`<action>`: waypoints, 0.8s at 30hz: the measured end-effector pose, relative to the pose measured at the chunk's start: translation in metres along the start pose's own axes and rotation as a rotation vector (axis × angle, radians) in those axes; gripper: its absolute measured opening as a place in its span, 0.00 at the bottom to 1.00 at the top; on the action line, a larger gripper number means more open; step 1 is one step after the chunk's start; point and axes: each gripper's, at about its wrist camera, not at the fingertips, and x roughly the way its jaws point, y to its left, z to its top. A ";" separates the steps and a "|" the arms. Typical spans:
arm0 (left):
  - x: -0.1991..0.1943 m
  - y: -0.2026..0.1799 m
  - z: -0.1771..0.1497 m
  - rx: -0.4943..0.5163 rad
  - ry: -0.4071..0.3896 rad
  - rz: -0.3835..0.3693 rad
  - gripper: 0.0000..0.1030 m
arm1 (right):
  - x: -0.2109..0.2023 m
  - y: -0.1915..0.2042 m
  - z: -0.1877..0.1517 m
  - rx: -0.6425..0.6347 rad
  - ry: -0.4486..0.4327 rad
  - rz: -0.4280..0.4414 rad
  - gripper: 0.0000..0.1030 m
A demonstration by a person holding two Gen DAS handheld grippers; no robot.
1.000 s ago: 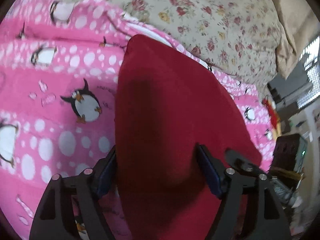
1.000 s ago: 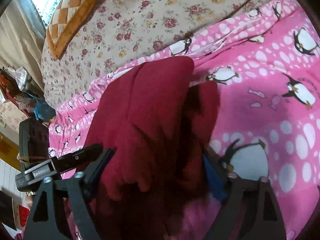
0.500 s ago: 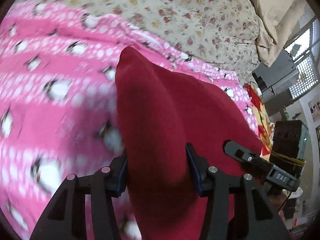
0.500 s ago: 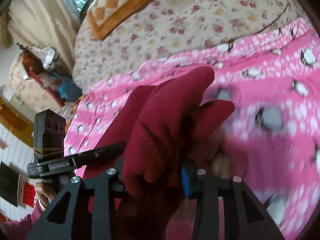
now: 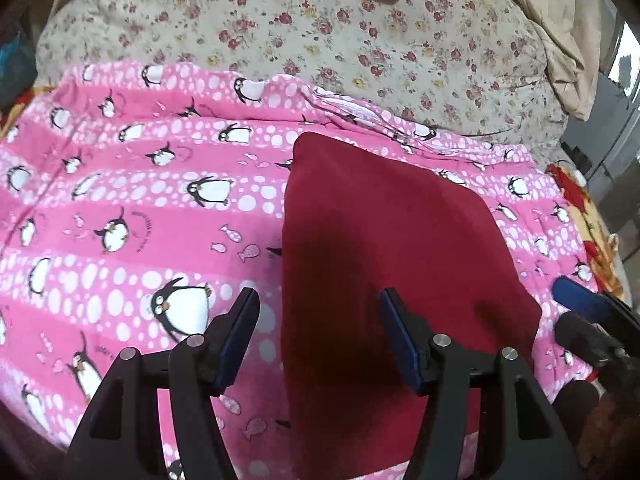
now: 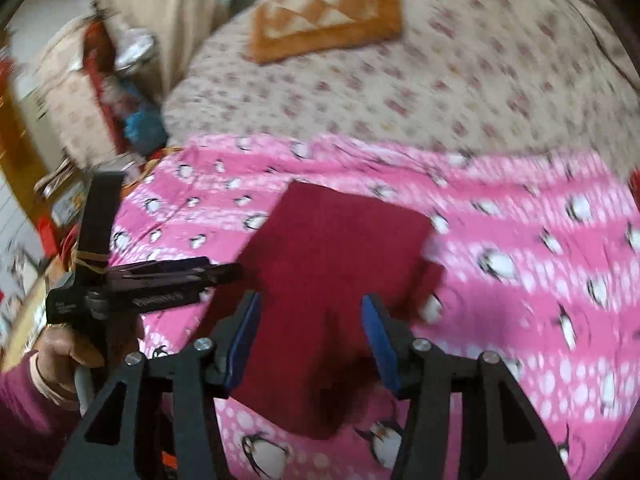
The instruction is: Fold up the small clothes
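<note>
A dark red cloth lies folded flat on the pink penguin blanket. My left gripper hovers over the cloth's near left edge. Its jaws are opening and the blue pads touch nothing. In the right wrist view the same cloth lies as a neat rectangle. My right gripper hangs above its near end, jaws opening, pads clear of the fabric. The left gripper shows at the left there, held by a hand in a magenta sleeve. The right gripper's tip shows at the right edge of the left wrist view.
Beyond the blanket spreads a cream floral bedsheet with an orange checked cushion at the far side. Past the bed's left edge are a curtain and cluttered shelves. A beige pillow lies at the far right.
Both grippers held the red cloth bunched between their jaws. Now the jaws have parted from it, the cloth lies flat and folded, and both grippers have drawn back and risen.
</note>
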 end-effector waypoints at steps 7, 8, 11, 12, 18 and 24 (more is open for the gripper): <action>-0.015 -0.002 -0.014 0.005 -0.032 0.035 0.41 | 0.056 -0.025 -0.029 0.064 0.131 -0.069 0.47; -0.017 -0.003 -0.016 0.008 -0.038 0.034 0.41 | 0.051 -0.024 -0.030 0.066 0.122 -0.067 0.47; -0.022 -0.006 -0.016 0.003 -0.050 0.029 0.41 | 0.033 -0.016 -0.025 0.055 0.096 -0.079 0.46; -0.024 -0.008 -0.016 0.004 -0.058 0.034 0.41 | 0.022 -0.010 -0.024 0.038 0.074 -0.089 0.47; -0.040 -0.018 -0.015 0.017 -0.113 0.053 0.41 | -0.020 0.010 -0.023 0.026 -0.039 -0.201 0.71; -0.054 -0.024 -0.019 0.038 -0.168 0.154 0.41 | -0.025 0.015 -0.030 0.082 -0.047 -0.270 0.73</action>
